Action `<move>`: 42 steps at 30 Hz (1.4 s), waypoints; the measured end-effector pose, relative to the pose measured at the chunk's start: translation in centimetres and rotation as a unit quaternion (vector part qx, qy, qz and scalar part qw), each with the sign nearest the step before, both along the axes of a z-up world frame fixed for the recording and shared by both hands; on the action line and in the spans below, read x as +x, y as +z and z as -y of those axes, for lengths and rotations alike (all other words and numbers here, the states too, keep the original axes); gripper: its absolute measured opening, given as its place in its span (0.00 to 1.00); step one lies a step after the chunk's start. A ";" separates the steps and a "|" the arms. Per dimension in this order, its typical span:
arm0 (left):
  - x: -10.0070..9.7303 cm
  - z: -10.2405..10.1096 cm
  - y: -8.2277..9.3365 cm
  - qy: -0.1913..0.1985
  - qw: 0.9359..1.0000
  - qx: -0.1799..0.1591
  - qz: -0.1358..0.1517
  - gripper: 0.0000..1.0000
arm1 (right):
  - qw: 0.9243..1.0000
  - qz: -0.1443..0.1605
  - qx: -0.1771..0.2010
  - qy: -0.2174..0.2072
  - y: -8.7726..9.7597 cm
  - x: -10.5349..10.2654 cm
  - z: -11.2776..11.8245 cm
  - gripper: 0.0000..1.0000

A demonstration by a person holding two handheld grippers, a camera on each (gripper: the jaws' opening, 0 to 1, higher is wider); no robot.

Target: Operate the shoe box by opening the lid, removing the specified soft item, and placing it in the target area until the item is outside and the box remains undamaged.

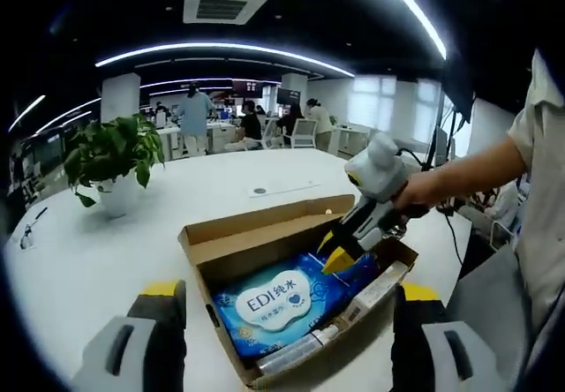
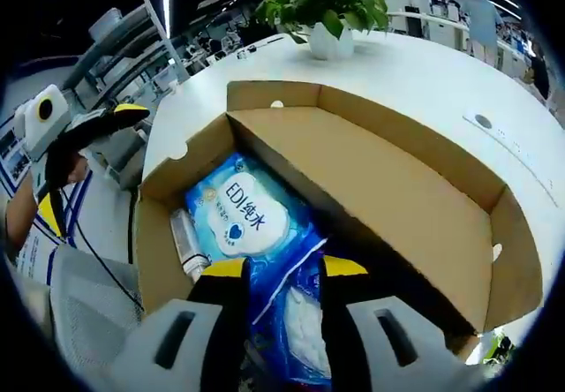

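Observation:
An open cardboard shoe box (image 1: 221, 237) stands on the white table, its lid (image 2: 388, 189) folded back flat. Inside lies a soft blue wipes pack (image 1: 269, 308) with a white label. My right gripper (image 2: 284, 268) reaches into the box and its yellow-tipped jaws pinch the bunched end of the wipes pack (image 2: 238, 220). In the left gripper view the right gripper (image 1: 338, 252) comes in from the right, held by a hand, tips on the pack's far end. My left gripper (image 1: 291, 291) hovers wide open at the box's near side, holding nothing. The left gripper (image 2: 88, 136) also shows left of the box.
A long white packet (image 1: 357, 304) lies along one box wall beside the pack. A potted plant (image 1: 115, 158) stands on the table (image 1: 79, 260) beyond the box. A person's arm (image 1: 468, 176) reaches in from the right. Chairs and people stand far behind.

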State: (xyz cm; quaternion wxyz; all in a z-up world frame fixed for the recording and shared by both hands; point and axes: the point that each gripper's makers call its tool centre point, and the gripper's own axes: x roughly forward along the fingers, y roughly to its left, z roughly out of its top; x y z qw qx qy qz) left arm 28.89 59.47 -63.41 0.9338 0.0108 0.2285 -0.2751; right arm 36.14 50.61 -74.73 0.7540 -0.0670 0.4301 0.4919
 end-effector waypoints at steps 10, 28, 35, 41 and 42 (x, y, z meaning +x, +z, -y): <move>-0.2 -0.5 -0.5 0.005 1.000 0.003 -0.004 1.00 | 0.993 -0.031 0.028 -0.109 -0.5 1.9 -0.5 0.07; 0.2 -0.5 -1.4 0.011 1.000 0.013 -0.017 0.90 | 0.992 0.023 0.055 -0.112 2.3 0.7 0.0 0.00; 0.9 0.2 -2.3 -0.001 0.999 0.019 -0.025 0.86 | 0.992 0.049 0.042 -0.104 2.9 0.6 0.6 0.00; 0.9 0.2 -2.4 0.002 1.000 0.015 -0.026 0.85 | 0.994 0.061 0.036 -0.088 2.8 0.5 0.8 0.02; 0.8 0.2 -2.4 0.003 1.000 0.014 -0.026 0.85 | 0.994 0.078 0.030 -0.074 2.8 0.6 0.8 0.02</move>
